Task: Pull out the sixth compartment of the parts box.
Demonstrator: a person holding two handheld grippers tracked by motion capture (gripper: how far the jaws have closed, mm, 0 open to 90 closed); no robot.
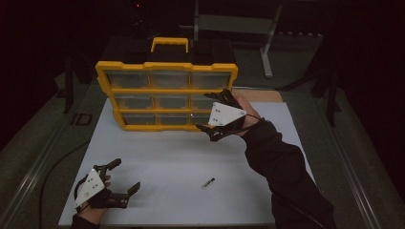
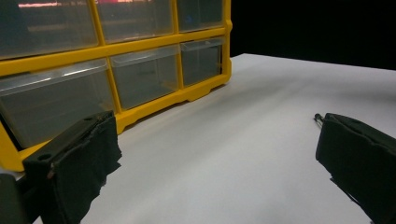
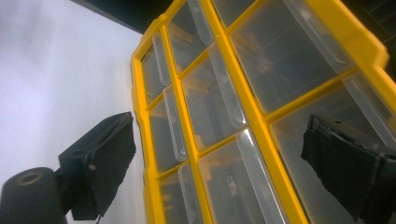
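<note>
The organizer box [image 1: 166, 90] stands upright at the far side of the white table [image 1: 167, 162], its yellow plastic frame facing the person and a yellow carry handle [image 1: 169, 44] on top of a black body. The frame is a grid of three rows by three columns, each cell closed by a clear, smooth plastic drawer with a raised lip along its upper edge. Through the cloudy fronts the drawers look dim; what lies inside them cannot be told.

The right claw [image 1: 213, 114] is held up against the box's lower right corner, at the right-hand drawers of the middle and bottom rows. Its jaws stand wide apart, clamped on nothing; in the right gripper view one padded black jaw sits over the table and the other over a drawer front. A grey three-cornered plate rides on top of it.

The left claw [image 1: 125, 175] hovers low over the near left of the table, well apart from the box, jaws spread and empty.

A small dark, slim screw-like piece [image 1: 207, 183] lies alone on the matte white surface between the two hands.
</note>
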